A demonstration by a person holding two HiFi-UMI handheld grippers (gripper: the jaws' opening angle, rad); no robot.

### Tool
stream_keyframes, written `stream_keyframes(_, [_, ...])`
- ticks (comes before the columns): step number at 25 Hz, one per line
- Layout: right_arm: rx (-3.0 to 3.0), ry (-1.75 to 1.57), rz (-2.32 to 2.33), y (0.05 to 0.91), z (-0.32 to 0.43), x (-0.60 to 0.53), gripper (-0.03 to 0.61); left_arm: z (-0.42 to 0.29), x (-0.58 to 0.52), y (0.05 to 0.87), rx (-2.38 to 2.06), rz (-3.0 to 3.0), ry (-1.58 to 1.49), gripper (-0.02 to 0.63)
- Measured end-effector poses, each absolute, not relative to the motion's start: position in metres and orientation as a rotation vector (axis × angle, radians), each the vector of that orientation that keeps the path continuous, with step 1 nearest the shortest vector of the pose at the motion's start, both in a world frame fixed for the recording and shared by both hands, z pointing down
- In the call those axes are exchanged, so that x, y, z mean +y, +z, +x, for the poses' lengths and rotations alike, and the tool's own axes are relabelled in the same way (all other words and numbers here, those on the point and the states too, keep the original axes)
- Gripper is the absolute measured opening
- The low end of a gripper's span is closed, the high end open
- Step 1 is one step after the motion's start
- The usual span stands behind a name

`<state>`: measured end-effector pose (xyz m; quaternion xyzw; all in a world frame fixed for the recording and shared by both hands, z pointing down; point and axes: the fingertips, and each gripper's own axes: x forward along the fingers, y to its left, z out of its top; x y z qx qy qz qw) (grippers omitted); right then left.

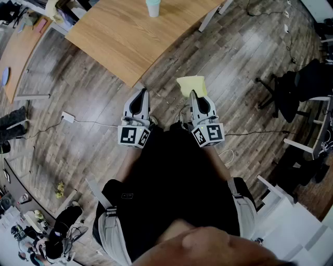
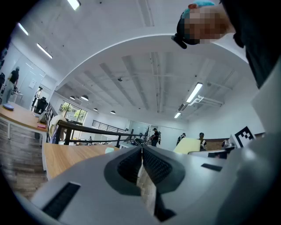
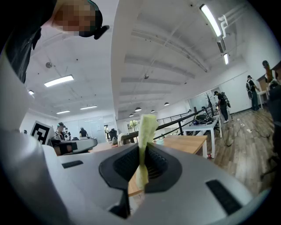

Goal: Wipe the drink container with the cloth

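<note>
In the right gripper [image 3: 142,151] jaws: the yellow cloth [image 3: 146,127], pinched. In the left gripper [image 2: 141,151] jaws, pressed together: nothing. Far off on the wooden counter [image 1: 130,36]: the pale cup [image 1: 152,7]. Seems no wiping yet; next, walk closer.

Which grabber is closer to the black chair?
Right. The right gripper, holding the yellow cloth, has the black chair off to its right; the left gripper is farther, on the right gripper's other side.

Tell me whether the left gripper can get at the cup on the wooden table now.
Probably not yet. The left gripper hangs over the floor, short of the table, and the cup stands far across its top. Nothing blocks the way; stepping forward should do.
</note>
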<state>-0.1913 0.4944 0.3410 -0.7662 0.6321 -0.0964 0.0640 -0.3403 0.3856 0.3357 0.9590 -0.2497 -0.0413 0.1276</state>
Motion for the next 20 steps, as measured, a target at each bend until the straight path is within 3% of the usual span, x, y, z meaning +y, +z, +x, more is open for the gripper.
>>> stream_keyframes(20, [1.911, -0.313, -2.315, 0.344, -0.213, 0.472, 0.041, -0.361, 0.367, 0.349, -0.690, 2.773, -0.094, 0.023])
